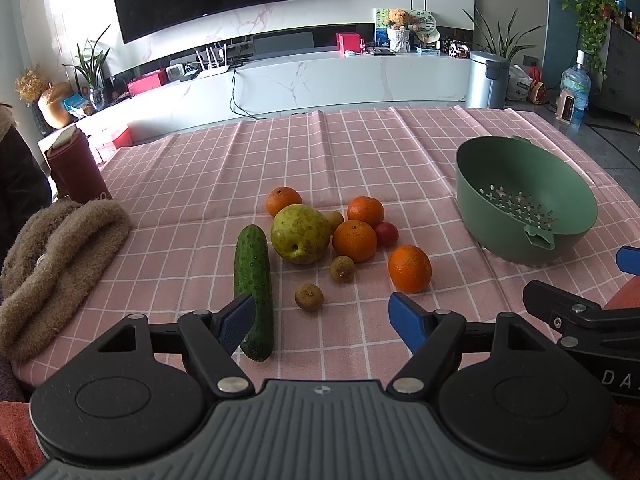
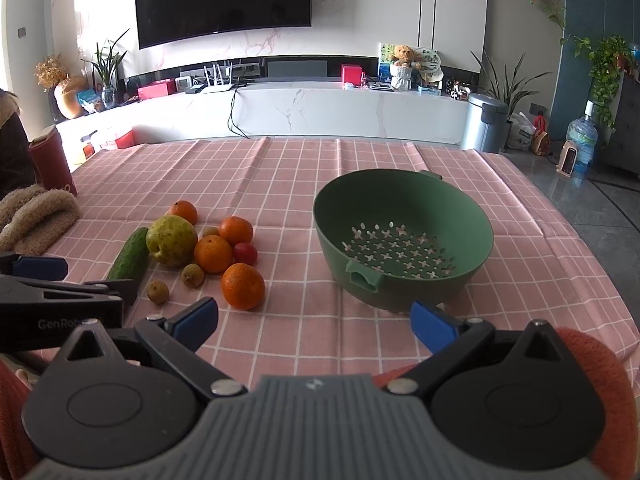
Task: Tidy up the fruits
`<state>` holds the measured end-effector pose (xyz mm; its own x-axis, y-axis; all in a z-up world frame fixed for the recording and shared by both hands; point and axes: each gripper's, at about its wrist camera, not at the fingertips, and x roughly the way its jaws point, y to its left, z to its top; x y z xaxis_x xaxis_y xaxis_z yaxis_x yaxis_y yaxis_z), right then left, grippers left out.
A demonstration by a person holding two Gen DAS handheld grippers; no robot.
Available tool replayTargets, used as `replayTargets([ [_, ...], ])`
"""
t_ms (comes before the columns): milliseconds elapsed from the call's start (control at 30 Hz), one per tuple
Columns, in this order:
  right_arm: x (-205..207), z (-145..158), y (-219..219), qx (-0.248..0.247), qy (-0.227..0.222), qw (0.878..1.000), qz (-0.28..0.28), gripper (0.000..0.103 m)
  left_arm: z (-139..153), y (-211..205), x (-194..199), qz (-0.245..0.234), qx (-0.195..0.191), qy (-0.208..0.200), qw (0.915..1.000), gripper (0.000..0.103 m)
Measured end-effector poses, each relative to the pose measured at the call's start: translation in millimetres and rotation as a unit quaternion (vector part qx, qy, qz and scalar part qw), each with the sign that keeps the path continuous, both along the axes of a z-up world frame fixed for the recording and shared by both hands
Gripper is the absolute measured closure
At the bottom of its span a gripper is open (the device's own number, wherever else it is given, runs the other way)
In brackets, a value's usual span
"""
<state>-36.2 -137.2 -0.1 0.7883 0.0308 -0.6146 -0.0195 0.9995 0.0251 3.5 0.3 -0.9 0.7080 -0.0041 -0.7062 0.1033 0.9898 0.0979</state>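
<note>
A: So, where does the fruit sit?

B: It sits in a loose cluster on the pink checked tabletop (image 1: 360,152). A pear (image 1: 301,233) lies in the middle, a cucumber (image 1: 254,291) just beside it on the left, and four oranges around it; the nearest orange (image 1: 409,269) lies apart from the rest. A small tomato (image 1: 386,233) touches one orange, and two brown longans (image 1: 309,297) lie nearer the camera.

A: And the bowl?

B: The green colander (image 2: 402,240) stands to the right of the cluster, well apart from it (nothing shows inside it).

A: How do the tongs stand?

B: The left tongs (image 1: 322,322) are spread wide and grip nothing; one blue pad overlaps the cucumber's near end in the left view, though contact cannot be told. The right tongs (image 2: 316,322) gape too, holding nothing, low over the cloth between the nearest orange and the colander.

A: Anything else?

B: A fuzzy brown garment (image 1: 52,268) lies at the left edge.
</note>
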Motion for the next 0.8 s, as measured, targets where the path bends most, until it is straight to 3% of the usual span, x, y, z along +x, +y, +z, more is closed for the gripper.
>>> replayTargets([
  [800,1.7,-1.9,1.7,-0.002,0.003,1.0,0.0,0.005,2.6,1.4,0.8,0.002,-0.002,0.001,1.0,0.014],
])
